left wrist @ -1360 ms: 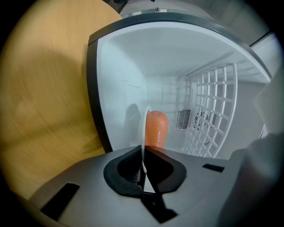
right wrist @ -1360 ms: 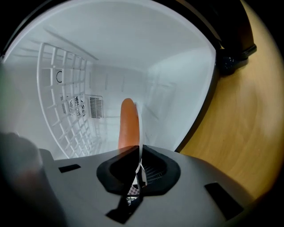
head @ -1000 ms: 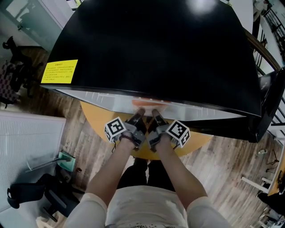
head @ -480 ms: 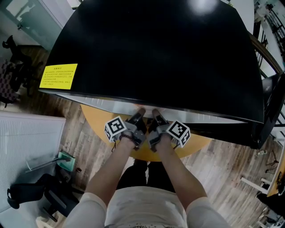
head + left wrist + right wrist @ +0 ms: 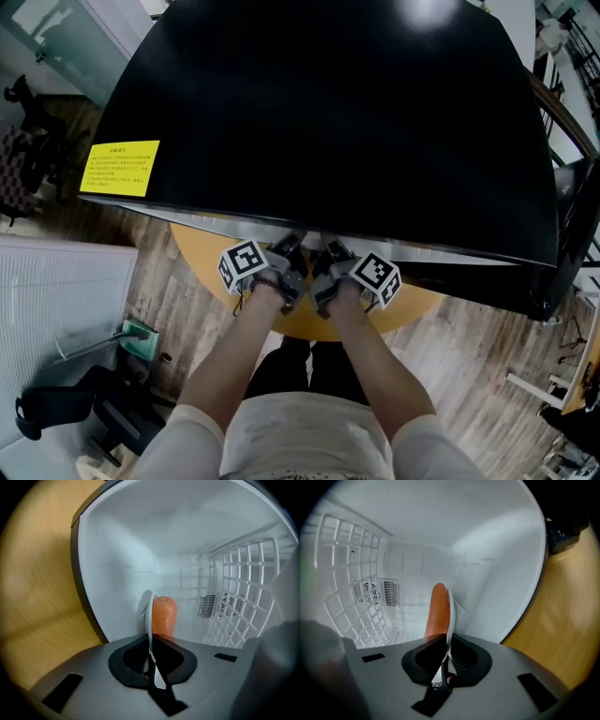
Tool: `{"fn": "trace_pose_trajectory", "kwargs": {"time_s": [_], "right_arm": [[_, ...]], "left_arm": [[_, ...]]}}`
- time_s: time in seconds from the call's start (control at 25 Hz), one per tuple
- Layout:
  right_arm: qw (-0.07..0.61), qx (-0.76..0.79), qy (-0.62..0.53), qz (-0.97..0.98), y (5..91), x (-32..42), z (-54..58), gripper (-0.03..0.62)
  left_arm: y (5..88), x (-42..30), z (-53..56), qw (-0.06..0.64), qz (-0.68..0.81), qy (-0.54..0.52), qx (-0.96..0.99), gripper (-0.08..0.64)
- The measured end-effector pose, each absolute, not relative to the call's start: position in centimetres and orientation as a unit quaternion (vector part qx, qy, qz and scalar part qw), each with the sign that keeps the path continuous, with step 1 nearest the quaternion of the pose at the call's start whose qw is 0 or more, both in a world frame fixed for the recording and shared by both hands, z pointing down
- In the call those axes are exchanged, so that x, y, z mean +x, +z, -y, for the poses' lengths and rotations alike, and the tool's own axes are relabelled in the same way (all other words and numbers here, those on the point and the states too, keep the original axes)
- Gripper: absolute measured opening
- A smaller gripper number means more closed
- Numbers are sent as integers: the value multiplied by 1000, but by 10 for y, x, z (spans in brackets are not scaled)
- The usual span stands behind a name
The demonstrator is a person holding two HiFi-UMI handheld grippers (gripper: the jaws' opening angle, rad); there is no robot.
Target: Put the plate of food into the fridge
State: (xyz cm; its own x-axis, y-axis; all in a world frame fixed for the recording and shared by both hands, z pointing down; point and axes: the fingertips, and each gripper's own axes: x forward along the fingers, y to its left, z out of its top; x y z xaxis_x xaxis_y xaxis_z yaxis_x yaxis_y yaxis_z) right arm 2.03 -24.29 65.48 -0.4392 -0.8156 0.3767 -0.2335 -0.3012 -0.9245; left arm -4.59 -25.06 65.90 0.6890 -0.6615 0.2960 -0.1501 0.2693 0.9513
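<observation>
The white plate's rim [image 5: 149,613] shows edge-on in the left gripper view, with an orange sausage-like piece of food [image 5: 164,616] lying on it. My left gripper [image 5: 152,663] is shut on that rim. In the right gripper view the same plate [image 5: 450,616] and food [image 5: 437,611] show, with my right gripper [image 5: 443,667] shut on the opposite rim. Plate and food are inside the white cavity of the black fridge [image 5: 328,112]. In the head view both grippers, left [image 5: 287,251] and right [image 5: 330,253], sit side by side at the fridge mouth; the plate is hidden under the fridge top.
The fridge stands on a round wooden table [image 5: 202,272]. Inside are a white wire rack [image 5: 243,588] and a fan vent [image 5: 377,592] on the back wall. The open door [image 5: 570,234] hangs at the right. A yellow label [image 5: 120,169] sits on the fridge top.
Both grippers have moved forward with the plate. The orange food and plate edge, visible at the fridge mouth a second ago, are now hidden under the fridge top.
</observation>
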Motion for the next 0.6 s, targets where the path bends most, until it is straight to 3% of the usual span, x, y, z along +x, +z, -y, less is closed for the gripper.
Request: {"fn": "trace_pose_trajectory", "kwargs": {"time_s": [0.6], "right_arm": [[147, -506, -617, -584, 652, 19, 249, 55]], "left_arm": [[658, -48, 258, 681, 390, -96, 612, 43]]}}
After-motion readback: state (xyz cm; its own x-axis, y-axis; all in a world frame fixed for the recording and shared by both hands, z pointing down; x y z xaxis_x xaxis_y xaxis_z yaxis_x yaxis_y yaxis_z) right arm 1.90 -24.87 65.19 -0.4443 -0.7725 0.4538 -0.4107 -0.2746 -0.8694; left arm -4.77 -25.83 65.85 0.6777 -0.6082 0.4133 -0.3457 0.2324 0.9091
